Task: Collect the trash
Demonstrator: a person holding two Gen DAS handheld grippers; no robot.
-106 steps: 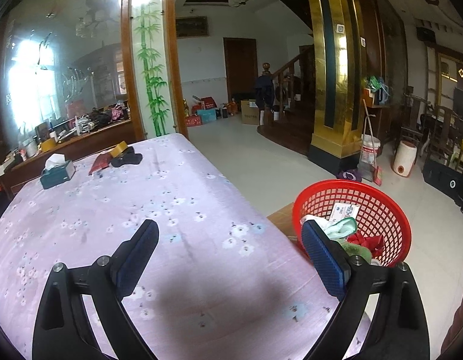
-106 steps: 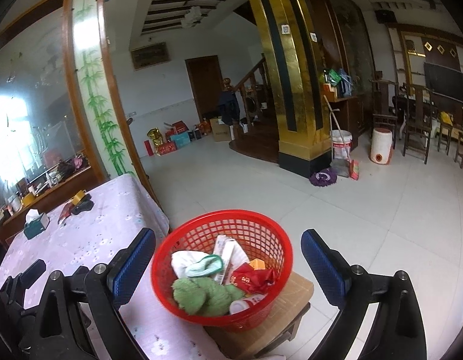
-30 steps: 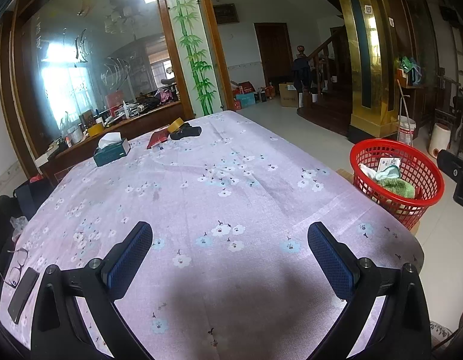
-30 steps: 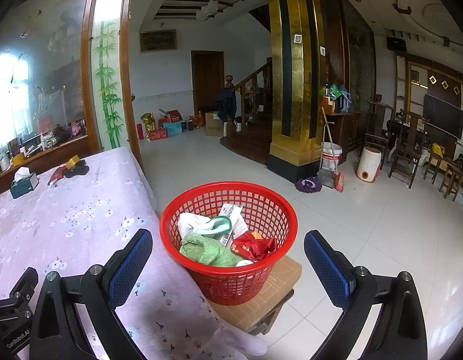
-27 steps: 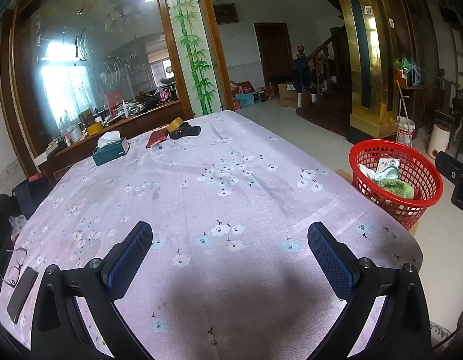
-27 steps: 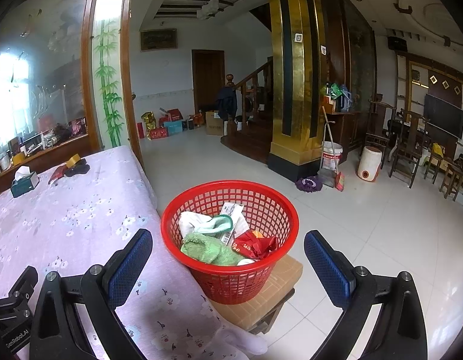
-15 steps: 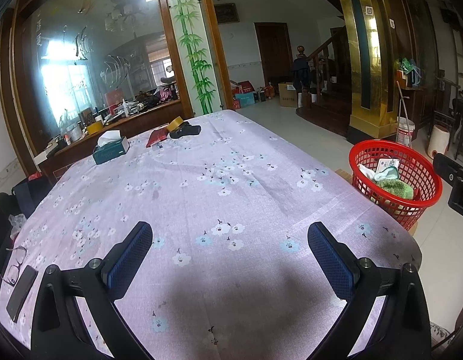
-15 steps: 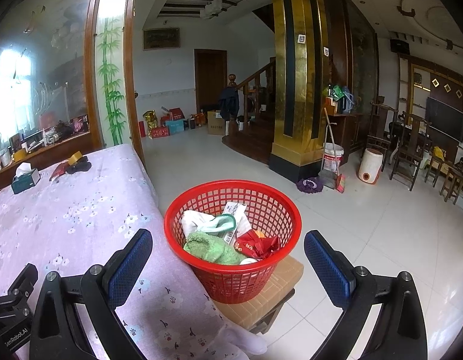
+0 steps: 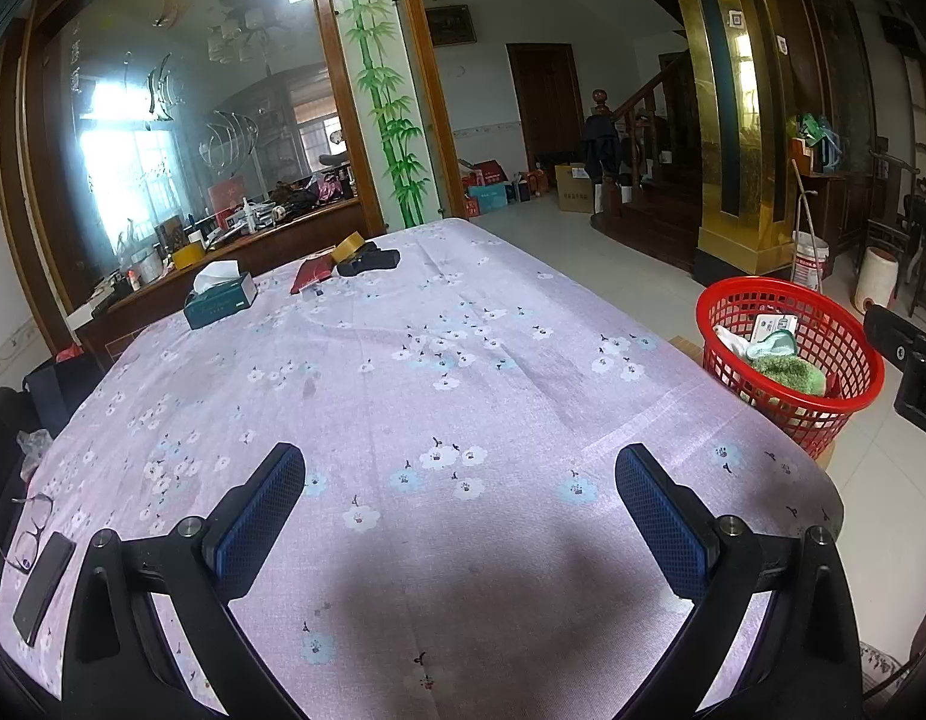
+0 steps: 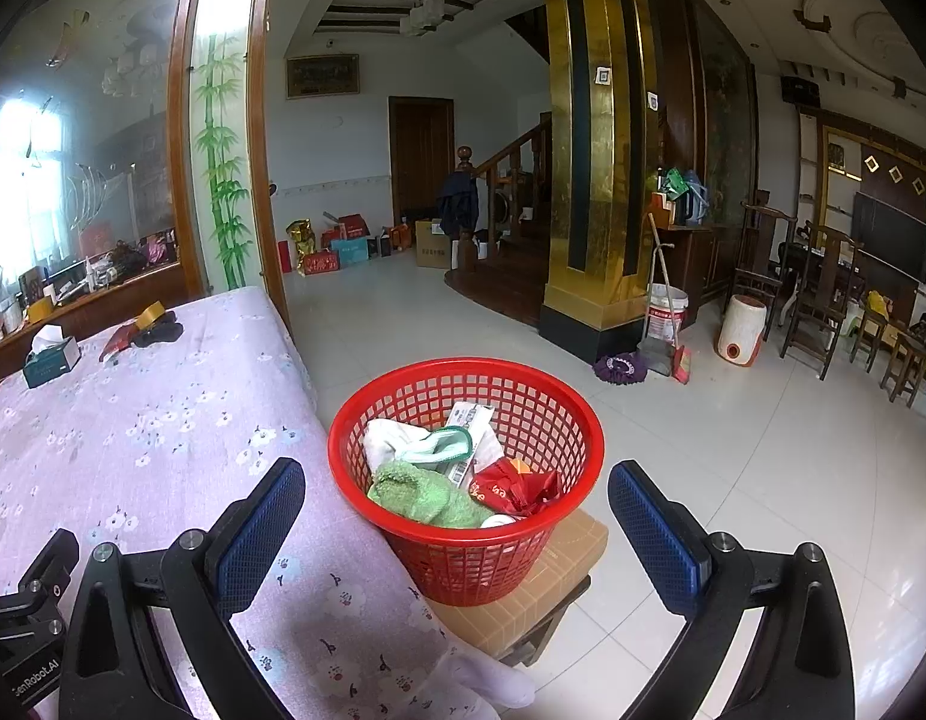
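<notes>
Left wrist: left gripper gaped wide, empty, over table near edge | Right wrist: right gripper wide, empty; red basket off table's right edge held trash | Step: likely between pickups; next, seek remaining litter

Floor: glossy white tiles.
Pillar: gold with black stripes.
Stairs: dark wooden staircase behind.
Left wall: mirror, bamboo panel.
Light: window glare.

On the bench, the tissue box sits far left; tape roll, red packet beside it; phone, glasses near edge.
</notes>
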